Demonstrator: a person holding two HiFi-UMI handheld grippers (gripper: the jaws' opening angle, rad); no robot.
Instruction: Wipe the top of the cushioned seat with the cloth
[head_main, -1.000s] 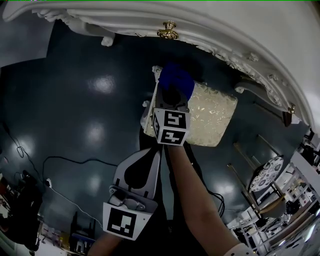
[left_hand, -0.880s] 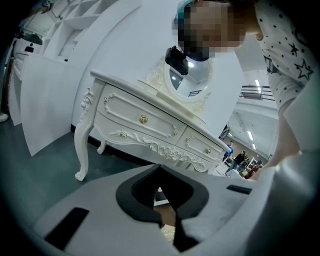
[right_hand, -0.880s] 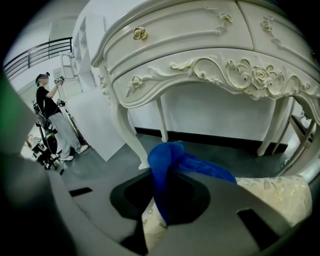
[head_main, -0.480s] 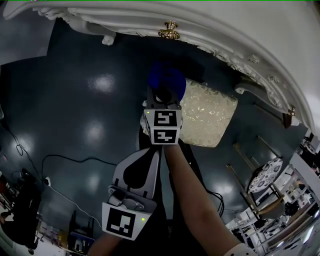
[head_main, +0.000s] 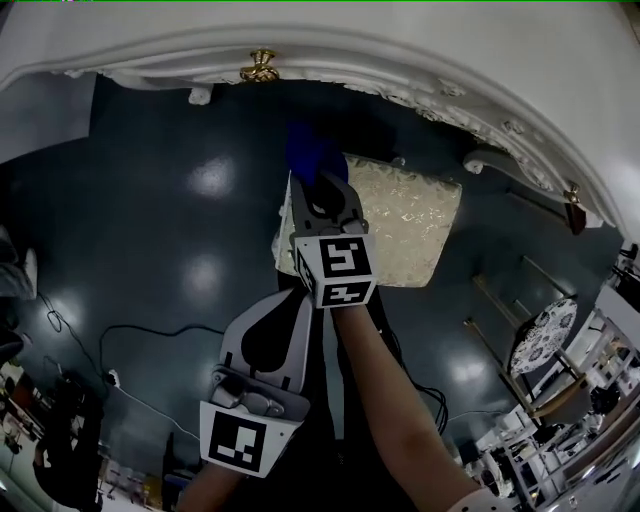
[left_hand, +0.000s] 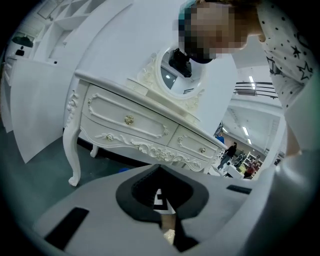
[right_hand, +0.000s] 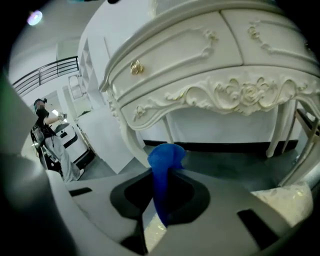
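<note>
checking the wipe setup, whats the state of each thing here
right gripper: shut on the cloth
cloth: bunched, pinched between the right gripper's jaws, at the seat's corner
left gripper: shut, nothing in it
seat: upright, top uncovered
drawers: closed

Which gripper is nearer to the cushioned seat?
Right. The right gripper, shut on the cloth, is over an edge of the seat; the left gripper is short of it, nearer the person.
</note>
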